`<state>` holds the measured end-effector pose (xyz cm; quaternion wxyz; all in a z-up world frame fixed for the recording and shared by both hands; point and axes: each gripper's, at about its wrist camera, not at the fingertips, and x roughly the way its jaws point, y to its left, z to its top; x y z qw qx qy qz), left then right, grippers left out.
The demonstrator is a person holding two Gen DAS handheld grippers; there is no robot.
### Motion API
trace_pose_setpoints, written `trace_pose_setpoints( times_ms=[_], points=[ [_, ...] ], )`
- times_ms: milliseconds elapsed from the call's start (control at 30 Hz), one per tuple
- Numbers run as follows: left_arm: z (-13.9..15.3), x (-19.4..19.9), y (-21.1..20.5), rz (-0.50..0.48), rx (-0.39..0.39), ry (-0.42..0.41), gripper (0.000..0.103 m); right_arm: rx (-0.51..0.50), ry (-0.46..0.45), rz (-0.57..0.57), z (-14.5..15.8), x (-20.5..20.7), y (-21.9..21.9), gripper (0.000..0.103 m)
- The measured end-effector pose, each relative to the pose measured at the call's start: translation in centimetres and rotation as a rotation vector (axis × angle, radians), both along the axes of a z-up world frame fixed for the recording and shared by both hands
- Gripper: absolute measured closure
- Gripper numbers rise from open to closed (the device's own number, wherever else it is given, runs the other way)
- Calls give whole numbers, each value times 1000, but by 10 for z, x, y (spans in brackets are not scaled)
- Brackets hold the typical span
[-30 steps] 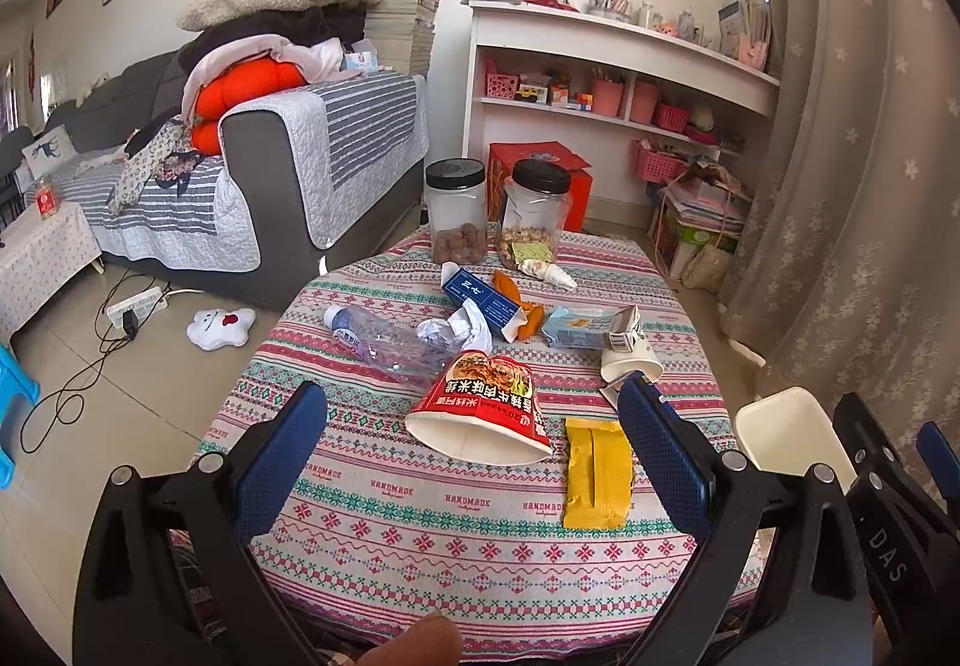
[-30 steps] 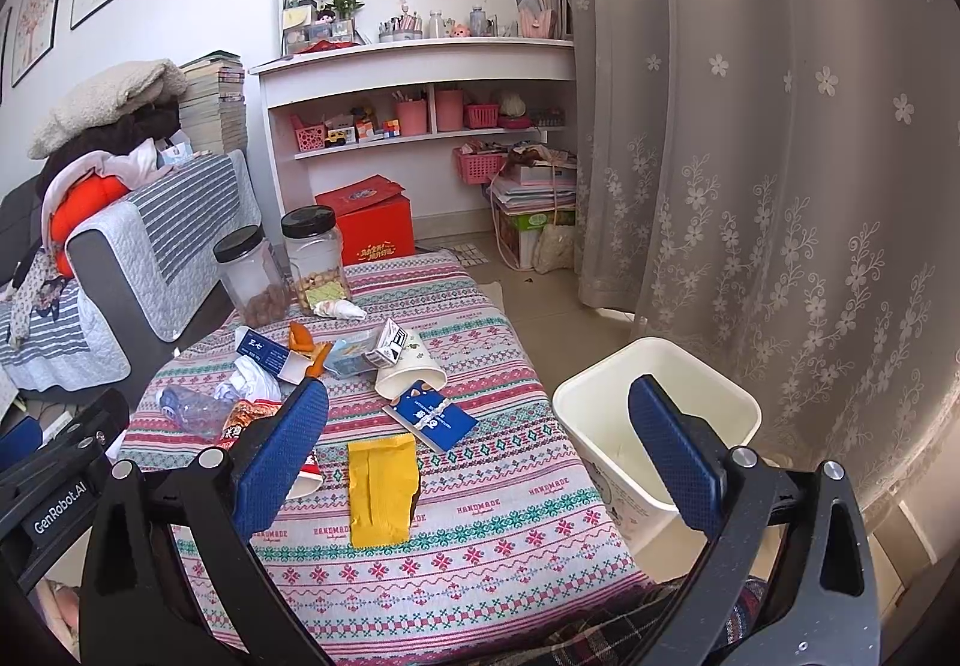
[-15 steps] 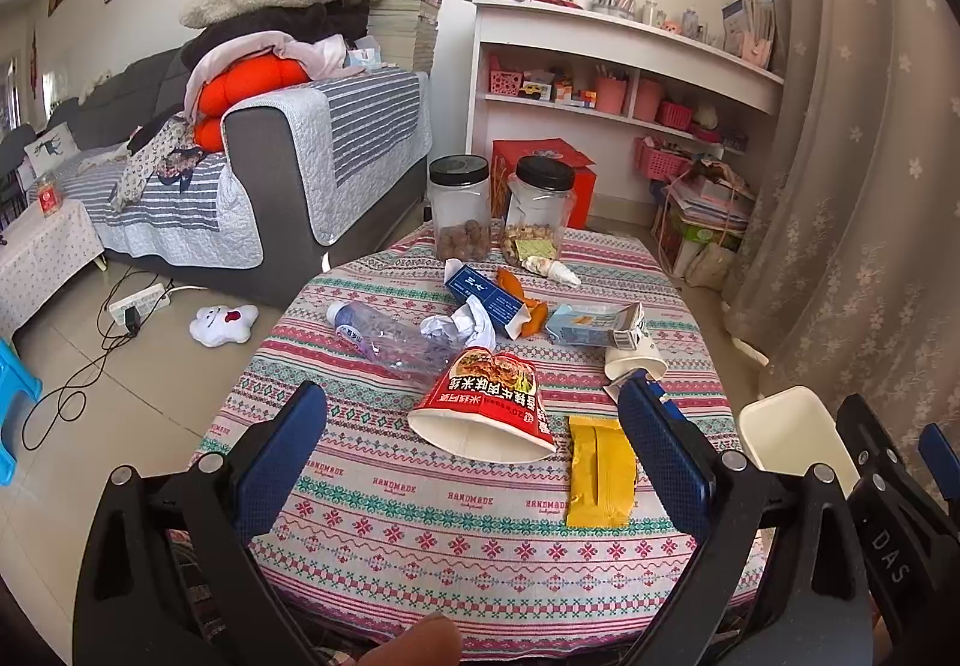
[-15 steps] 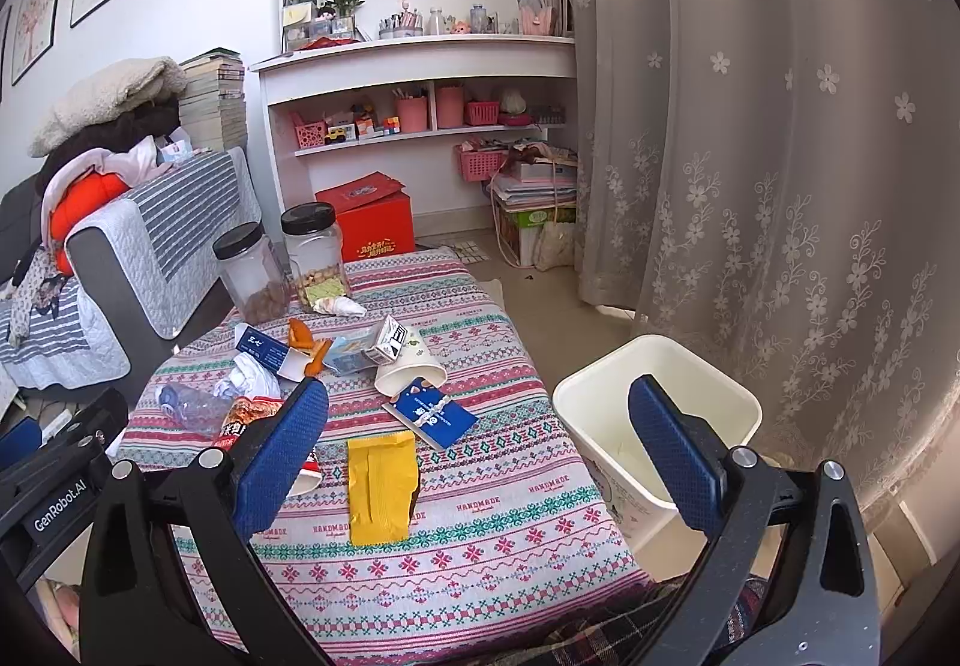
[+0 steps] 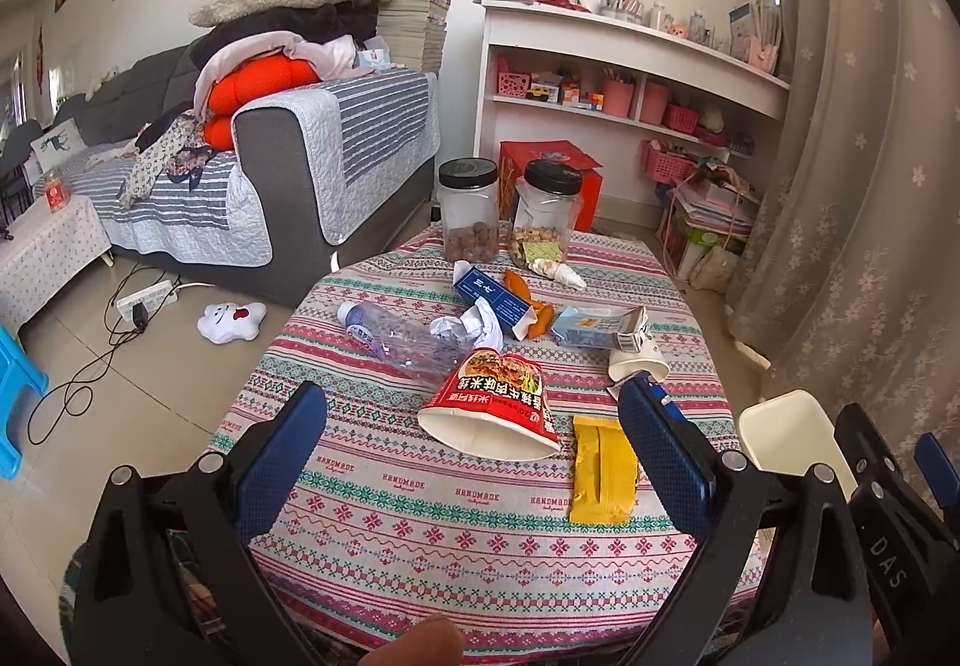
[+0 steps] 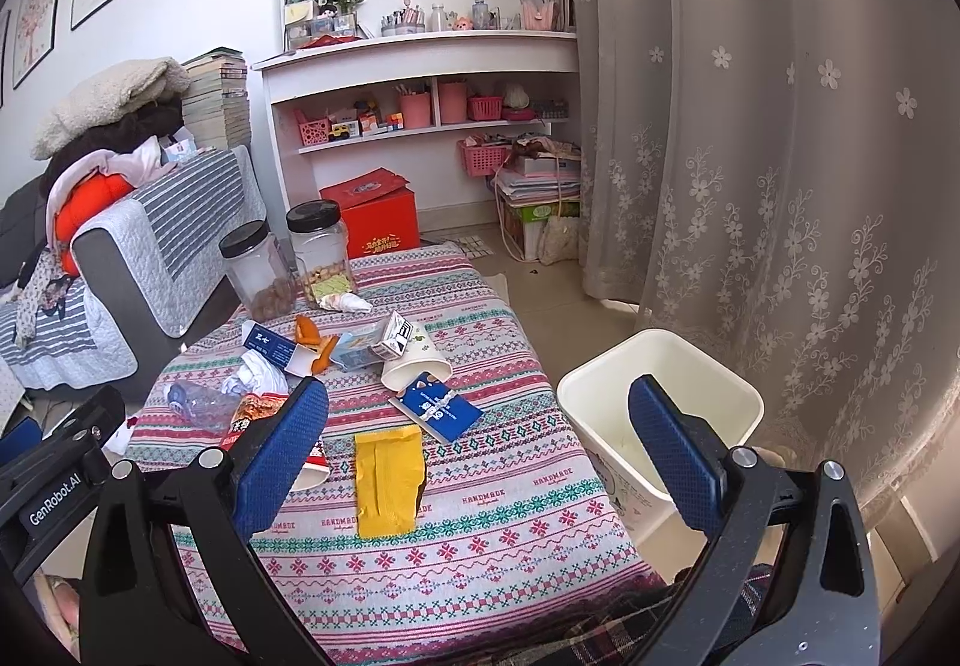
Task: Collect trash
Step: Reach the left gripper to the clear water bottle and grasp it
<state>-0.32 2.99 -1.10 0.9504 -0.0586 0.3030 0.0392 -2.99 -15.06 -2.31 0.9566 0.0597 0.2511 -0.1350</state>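
Left gripper (image 5: 471,453) and right gripper (image 6: 477,447): fingers spread wide, empty, above patterned tabletop (image 5: 480,522). Trash on it: red paper noodle cup (image 5: 492,405), yellow flat wrapper (image 6: 387,480), crushed clear plastic bottle (image 5: 396,339). White plastic bin (image 6: 660,414) beside the tabletop.

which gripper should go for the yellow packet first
Probably the right gripper. It is open, the yellow packet lies just ahead of it, and the bin stands on its side. The left gripper faces the noodle cup instead.
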Motion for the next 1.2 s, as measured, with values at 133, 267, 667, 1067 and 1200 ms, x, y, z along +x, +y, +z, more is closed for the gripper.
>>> trace_pose_setpoints(
  times_ms=[133, 267, 667, 1067, 1200],
  points=[
    [20, -8, 20, 41, -22, -38, 8, 40, 11, 40, 13, -3, 10, 7],
    [50, -3, 51, 99, -16, -122, 7, 162, 54, 83, 40, 23, -14, 7],
    [14, 149, 120, 16, -256, 174, 7, 215, 202, 123, 48, 159, -18, 7],
    [-154, 233, 172, 332, -656, 623, 7, 237, 326, 166, -28, 231, -38, 7],
    [-174, 251, 179, 418, -734, 620, 7, 247, 325, 221, -27, 236, -35, 7]
  ],
)
